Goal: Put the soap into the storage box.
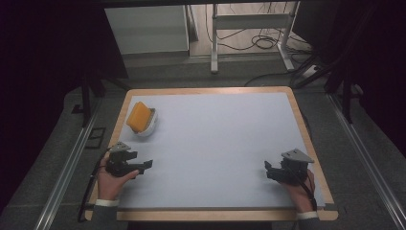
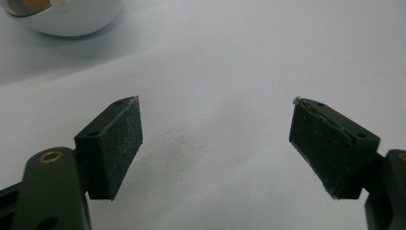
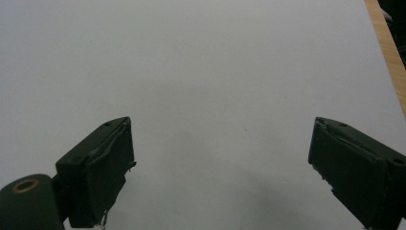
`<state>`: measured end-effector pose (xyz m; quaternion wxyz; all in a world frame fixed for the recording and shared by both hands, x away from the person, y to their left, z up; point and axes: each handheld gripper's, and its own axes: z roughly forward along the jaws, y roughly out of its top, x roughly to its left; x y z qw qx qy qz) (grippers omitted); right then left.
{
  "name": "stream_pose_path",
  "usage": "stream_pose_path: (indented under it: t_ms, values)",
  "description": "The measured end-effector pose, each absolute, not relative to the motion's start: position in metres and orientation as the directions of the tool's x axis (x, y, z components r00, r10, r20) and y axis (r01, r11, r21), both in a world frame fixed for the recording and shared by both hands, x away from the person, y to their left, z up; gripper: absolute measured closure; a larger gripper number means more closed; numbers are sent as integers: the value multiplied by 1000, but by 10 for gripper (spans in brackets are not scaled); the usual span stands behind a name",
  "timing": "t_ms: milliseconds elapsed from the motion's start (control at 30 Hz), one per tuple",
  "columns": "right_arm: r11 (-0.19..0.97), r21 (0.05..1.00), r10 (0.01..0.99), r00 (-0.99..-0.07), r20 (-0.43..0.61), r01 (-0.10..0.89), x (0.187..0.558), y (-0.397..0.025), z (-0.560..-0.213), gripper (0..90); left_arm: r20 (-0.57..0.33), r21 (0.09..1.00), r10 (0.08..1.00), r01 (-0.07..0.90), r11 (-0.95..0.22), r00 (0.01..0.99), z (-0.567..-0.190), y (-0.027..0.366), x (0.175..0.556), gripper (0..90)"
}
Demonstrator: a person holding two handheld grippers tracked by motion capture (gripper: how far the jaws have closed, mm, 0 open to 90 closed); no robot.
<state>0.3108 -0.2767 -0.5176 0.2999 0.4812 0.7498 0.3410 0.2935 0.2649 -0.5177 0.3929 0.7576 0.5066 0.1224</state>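
Note:
A yellow-orange sponge (image 1: 139,116) stands tilted in a small white bowl (image 1: 149,128) near the table's far left corner. My left gripper (image 1: 143,167) rests low over the mat in front of the bowl, held by a hand, its jaws wide apart with nothing between them. In the left gripper view the gripper (image 2: 218,143) looks along the mat, and the white bowl (image 2: 72,19) shows at the top left edge. My right gripper (image 1: 269,170) sits at the front right, also open and empty; in the right gripper view it (image 3: 222,163) faces bare mat.
The pale grey mat (image 1: 215,143) covers a table with a wooden rim (image 1: 302,120). Beyond the far edge stand a white cabinet (image 1: 148,28), a metal frame's legs (image 1: 214,43) and loose cables (image 1: 263,40) on the floor. Dark rails run along both sides.

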Motion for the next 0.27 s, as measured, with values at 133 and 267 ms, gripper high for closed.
stream_pose_path:
  t_ms: [133,267]
  values:
    - [305,801,927,-354,-125,515,311,-277,-517,85,-211,721,864,669,-178,457,-519,266,294,190]
    - [320,799,921,-364,-137,509,311,-273,-518,84,-216,719,862,672,-177,459,-519,267,293,190]
